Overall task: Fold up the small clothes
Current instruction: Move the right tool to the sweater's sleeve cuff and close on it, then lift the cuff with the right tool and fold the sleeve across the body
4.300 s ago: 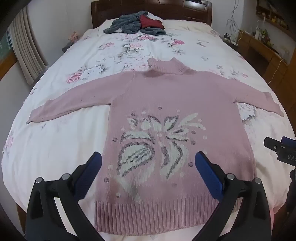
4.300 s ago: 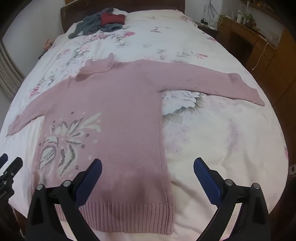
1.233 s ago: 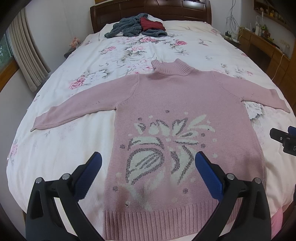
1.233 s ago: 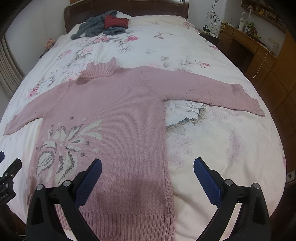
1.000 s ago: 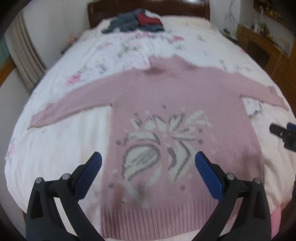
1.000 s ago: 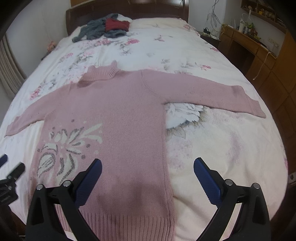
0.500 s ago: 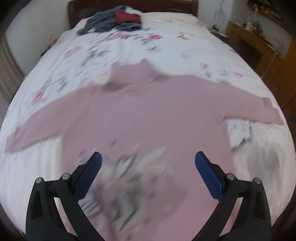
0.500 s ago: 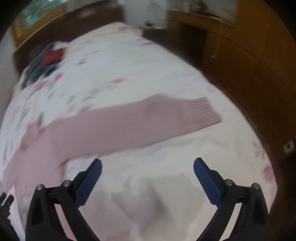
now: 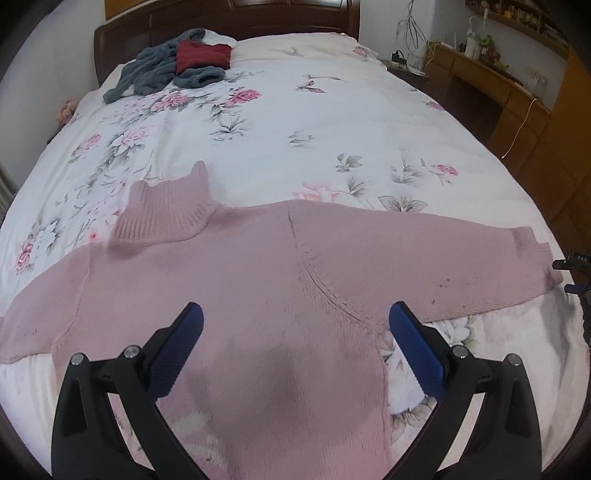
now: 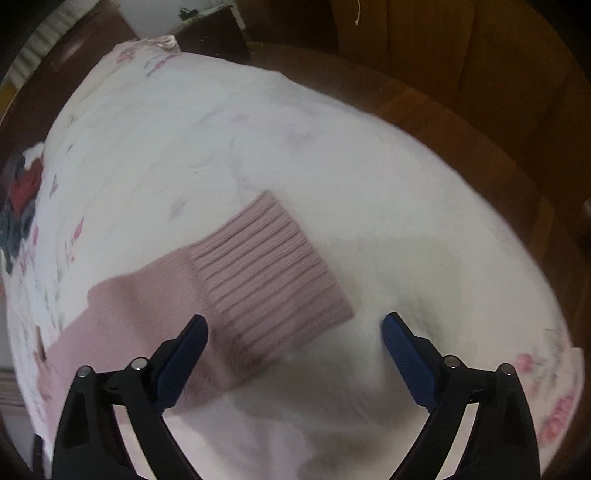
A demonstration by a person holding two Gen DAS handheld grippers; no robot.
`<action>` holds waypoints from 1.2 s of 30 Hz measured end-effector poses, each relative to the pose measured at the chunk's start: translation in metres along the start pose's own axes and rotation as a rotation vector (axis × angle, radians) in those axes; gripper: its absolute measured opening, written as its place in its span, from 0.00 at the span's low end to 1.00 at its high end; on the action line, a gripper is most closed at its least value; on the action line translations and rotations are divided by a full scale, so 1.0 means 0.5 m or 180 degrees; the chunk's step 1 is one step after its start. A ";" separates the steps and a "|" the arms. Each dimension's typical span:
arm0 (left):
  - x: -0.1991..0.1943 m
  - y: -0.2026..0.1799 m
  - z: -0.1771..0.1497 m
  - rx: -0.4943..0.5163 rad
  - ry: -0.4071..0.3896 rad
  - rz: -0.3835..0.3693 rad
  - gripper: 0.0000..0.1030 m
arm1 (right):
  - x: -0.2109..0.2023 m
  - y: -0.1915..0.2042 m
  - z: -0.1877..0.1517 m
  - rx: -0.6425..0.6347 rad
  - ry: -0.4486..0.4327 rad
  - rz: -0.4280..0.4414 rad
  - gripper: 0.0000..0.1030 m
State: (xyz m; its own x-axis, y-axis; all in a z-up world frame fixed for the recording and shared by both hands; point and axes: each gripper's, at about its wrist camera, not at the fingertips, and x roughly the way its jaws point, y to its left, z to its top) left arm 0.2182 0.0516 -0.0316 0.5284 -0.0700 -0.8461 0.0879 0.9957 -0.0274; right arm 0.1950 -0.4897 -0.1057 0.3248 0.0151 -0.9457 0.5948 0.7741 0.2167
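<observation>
A pink knit turtleneck sweater lies flat on the floral bedspread, sleeves spread out to both sides. My left gripper hovers open over the sweater's chest, below its ribbed collar. Its right sleeve runs out toward the bed's right edge. In the right wrist view, the sleeve's ribbed cuff lies just ahead of my right gripper, which stands open above it with nothing held. A small part of the right gripper shows at the right edge of the left wrist view.
A heap of grey and dark red clothes lies near the wooden headboard. Wooden desk and cabinets stand to the right of the bed. Brown wooden floor borders the bed's edge beyond the cuff.
Both grippers moved forward and right from the sweater's hem. The left now sits over the chest; the right swung out to the right sleeve's cuff. Both stayed open.
</observation>
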 end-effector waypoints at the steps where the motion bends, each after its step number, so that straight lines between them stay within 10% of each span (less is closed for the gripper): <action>1: 0.007 0.000 0.001 0.0007 0.0009 0.0029 0.97 | 0.006 -0.003 0.001 0.0010 0.0008 0.0024 0.92; 7: 0.031 0.012 0.000 -0.0043 0.0076 0.0100 0.97 | 0.025 -0.001 0.006 -0.0058 -0.0003 0.0040 0.55; 10: 0.031 0.019 -0.004 -0.0072 0.0084 0.0100 0.97 | 0.025 0.011 0.011 -0.0114 0.0015 0.0255 0.10; 18: 0.013 0.049 -0.022 -0.0066 0.0053 0.0154 0.97 | -0.064 -0.025 0.013 -0.0127 -0.0394 0.0060 0.07; 25: 0.017 0.091 -0.040 -0.0188 0.0141 0.0191 0.97 | -0.033 -0.049 -0.009 -0.0012 -0.0214 -0.0111 0.07; 36: -0.004 0.191 -0.052 -0.0419 0.0194 0.0297 0.97 | -0.130 0.188 -0.084 -0.0798 -0.0626 0.0090 0.07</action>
State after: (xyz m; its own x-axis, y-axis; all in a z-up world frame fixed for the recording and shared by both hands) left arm 0.2036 0.1484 -0.0463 0.4765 0.0230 -0.8788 -0.0727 0.9973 -0.0134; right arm 0.1990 -0.3911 -0.0341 0.4891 -0.0650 -0.8698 0.3918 0.9073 0.1525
